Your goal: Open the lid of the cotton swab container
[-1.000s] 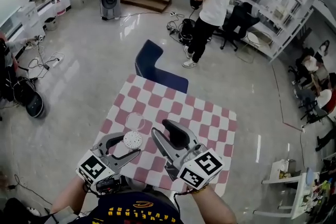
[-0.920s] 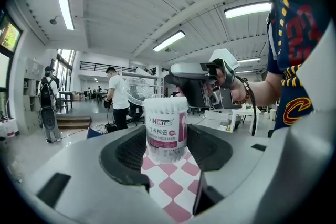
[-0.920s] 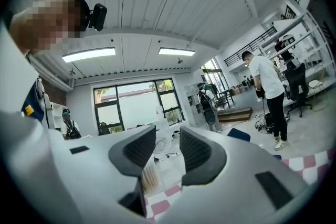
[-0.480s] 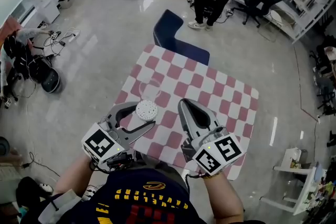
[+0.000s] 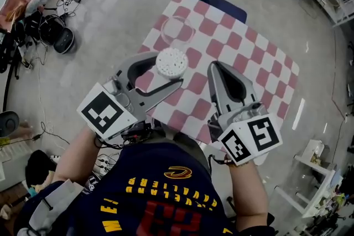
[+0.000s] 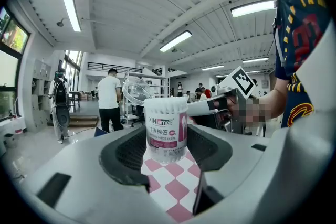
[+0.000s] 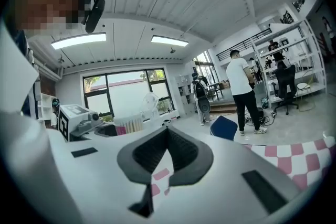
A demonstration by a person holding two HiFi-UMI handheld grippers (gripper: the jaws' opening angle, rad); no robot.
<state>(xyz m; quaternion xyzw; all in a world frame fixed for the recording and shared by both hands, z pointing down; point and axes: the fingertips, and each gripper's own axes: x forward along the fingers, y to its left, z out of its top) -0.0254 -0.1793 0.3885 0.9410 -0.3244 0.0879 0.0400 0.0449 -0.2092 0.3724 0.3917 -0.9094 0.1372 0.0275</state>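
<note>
Two hand-held grippers hover over the checkered desk (image 5: 251, 47). The left hand-held gripper (image 5: 163, 70) pinches the cotton swab container (image 6: 166, 131) by its sides. The container's long axis is upright, swab tips facing up, and the clear lid (image 6: 137, 93) is swung open on the far side. The right hand-held gripper (image 7: 167, 135), jaws pressed together on nothing, is near it.

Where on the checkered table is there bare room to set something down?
Bare cloth runs from the shut right claw to the far and right edges of the table, and between both claws. The left edge is crowded: the left claw grips the cotton swab container, its lid open.
</note>
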